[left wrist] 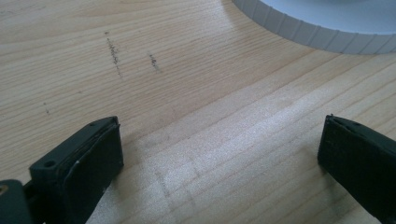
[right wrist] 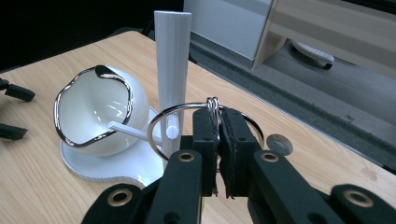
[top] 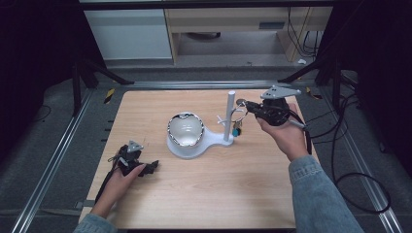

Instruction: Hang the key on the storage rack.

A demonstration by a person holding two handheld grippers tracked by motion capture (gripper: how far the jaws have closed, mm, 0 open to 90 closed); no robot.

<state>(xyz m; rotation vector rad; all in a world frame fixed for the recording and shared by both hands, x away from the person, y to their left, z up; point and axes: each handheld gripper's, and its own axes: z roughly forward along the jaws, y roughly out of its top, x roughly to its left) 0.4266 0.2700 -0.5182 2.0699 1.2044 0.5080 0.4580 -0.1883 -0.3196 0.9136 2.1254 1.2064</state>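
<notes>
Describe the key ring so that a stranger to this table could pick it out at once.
Start at the white stand in the middle of the wooden table, with its white bowl and upright white post. Right beside that post, the shut right gripper pinches a thin silver metal key ring. It is the one wire hoop there, with small keys hanging below.

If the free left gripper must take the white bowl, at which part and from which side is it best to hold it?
Probably at the wavy silver rim of the white bowl, one finger inside and one outside, since the wall is thin and the body round. Come from the left gripper side: the white post and the right gripper, shut on the key ring, crowd the other side.
</notes>
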